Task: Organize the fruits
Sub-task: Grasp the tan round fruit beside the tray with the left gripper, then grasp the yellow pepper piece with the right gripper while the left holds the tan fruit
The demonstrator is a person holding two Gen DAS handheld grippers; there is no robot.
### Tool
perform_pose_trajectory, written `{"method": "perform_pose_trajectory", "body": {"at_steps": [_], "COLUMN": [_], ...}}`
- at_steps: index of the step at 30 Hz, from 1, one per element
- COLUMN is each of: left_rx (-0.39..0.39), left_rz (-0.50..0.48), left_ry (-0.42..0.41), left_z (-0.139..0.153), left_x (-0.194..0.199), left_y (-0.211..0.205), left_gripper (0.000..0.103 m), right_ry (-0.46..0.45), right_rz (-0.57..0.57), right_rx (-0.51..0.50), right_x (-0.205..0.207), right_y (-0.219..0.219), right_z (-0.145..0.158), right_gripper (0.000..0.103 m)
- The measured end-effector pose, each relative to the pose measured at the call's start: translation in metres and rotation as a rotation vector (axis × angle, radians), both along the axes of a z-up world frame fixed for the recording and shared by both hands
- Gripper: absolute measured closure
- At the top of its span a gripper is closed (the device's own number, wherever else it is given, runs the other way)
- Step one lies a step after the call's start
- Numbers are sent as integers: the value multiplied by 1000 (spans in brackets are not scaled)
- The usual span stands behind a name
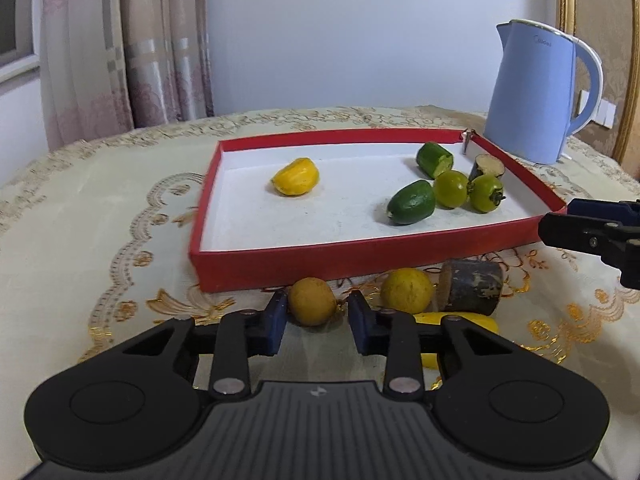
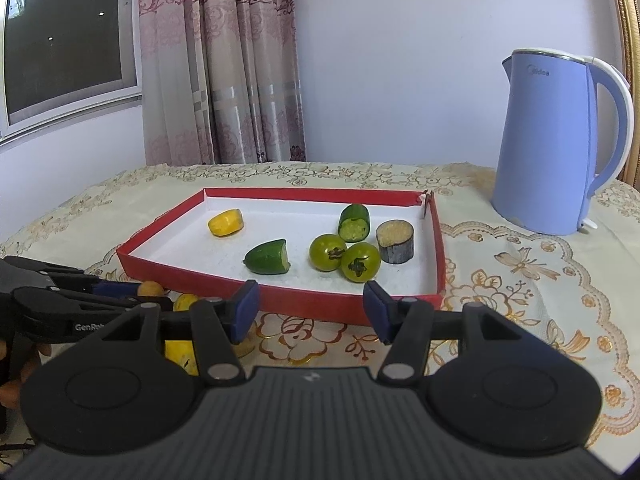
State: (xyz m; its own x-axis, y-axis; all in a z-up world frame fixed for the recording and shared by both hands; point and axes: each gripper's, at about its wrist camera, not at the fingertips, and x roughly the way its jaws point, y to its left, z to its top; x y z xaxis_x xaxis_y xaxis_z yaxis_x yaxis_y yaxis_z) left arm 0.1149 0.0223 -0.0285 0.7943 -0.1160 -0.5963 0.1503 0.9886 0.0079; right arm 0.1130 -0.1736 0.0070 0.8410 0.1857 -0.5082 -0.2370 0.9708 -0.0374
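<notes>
A red tray [image 1: 320, 258] [image 2: 438, 248] with a white floor holds a yellow piece [image 1: 296, 177] [image 2: 226, 222], two green cucumber pieces [image 1: 412, 202] [image 2: 267, 257], two green tomatoes [image 1: 486, 193] [image 2: 360, 262] and a dark eggplant piece [image 1: 488, 166] [image 2: 395, 241]. In front of the tray lie a round yellow fruit [image 1: 312, 301], a second yellow fruit [image 1: 406, 290], a dark eggplant piece [image 1: 472, 287] and a yellow piece [image 1: 476, 320]. My left gripper [image 1: 318, 320] is open with the round yellow fruit between its fingers. My right gripper [image 2: 312, 308] is open and empty before the tray.
A light blue electric kettle [image 1: 536, 92] [image 2: 560, 144] stands right of the tray's far corner. The table wears an embroidered cream cloth [image 1: 100, 220] [image 2: 540, 280]. Curtains [image 2: 220, 60] hang behind. The right gripper shows at the left wrist view's right edge [image 1: 600, 236].
</notes>
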Motion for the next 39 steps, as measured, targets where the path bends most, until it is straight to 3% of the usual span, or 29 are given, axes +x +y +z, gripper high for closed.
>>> {"method": "perform_pose_trajectory", "body": {"at_steps": [9, 16, 23, 26, 28, 30, 34, 39], "left_rx": [25, -15, 5, 6, 9, 0, -8, 7], "left_rz": [81, 96, 99, 103, 115, 125, 137, 135], "left_ry": [-38, -73, -116, -128, -139, -143, -142, -148], "left_z": [4, 8, 14, 15, 17, 18, 19, 18], "left_x": [-18, -23, -28, -30, -31, -31, -31, -32], "left_y": [16, 29, 27, 27, 28, 31, 34, 32], "left_gripper": [71, 71, 71, 71, 71, 71, 71, 71], "right_ry": [39, 117, 211, 245, 252, 237, 244, 271], "right_rz": [54, 149, 213, 271, 333, 389, 292, 279], "right_rx": [-26, -10, -6, 45, 61, 93, 26, -7], "right_x": [0, -6, -11, -10, -14, -21, -13, -5], "right_y": [12, 27, 44, 51, 55, 53, 53, 59], "right_z": [-10, -14, -27, -31, -31, -25, -23, -33], "right_gripper": [48, 48, 48, 48, 40, 43, 48, 50]}}
